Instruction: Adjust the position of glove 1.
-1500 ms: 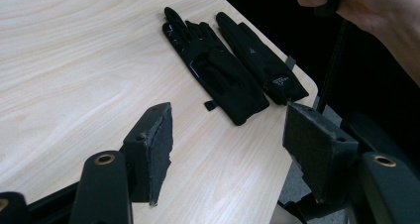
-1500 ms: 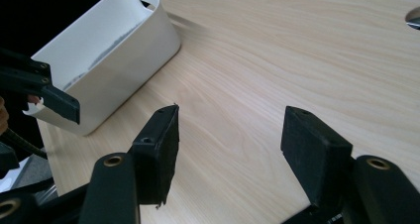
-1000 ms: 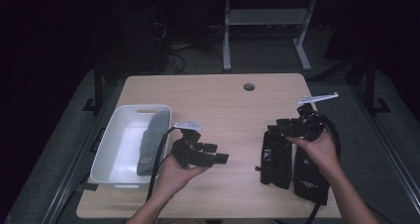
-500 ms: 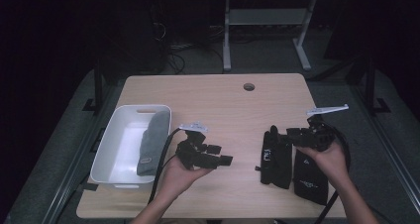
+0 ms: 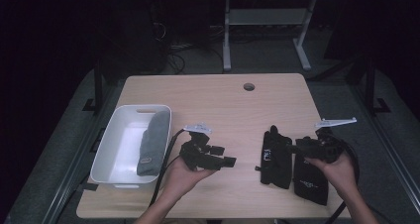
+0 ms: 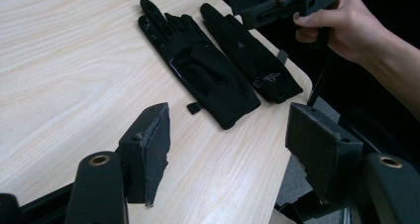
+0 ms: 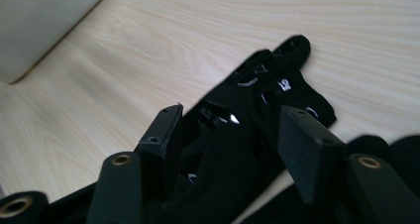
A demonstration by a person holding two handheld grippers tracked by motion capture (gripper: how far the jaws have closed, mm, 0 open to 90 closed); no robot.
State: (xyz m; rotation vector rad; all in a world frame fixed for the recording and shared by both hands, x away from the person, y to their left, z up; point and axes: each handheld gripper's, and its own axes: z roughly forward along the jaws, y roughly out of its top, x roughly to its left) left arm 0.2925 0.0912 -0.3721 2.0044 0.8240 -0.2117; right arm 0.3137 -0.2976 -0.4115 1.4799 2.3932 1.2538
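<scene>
Right now the right hand-held gripper point(image 5: 297, 148) is low over the nearer of two black gloves, its jaws apart and lately narrowing, straddling that glove point(image 7: 247, 135) around the palm without yet pressing on it. Both gloves lie flat side by side near the right edge of the bench point(image 5: 218, 102); the second glove point(image 5: 311, 177) sits just beside the first, closest to the edge. For a clean pick, it seems best to settle both pads onto the fabric and pinch a fold of one layer only, keeping clear of the neighbouring glove so it is not dragged off the edge. The left hand-held gripper point(image 5: 225, 160) waits mid-bench, jaws wide and empty. A white tub point(image 5: 111, 149) with a grey cloth point(image 5: 153, 142) inside stands at the left, presumably the destination.
</scene>
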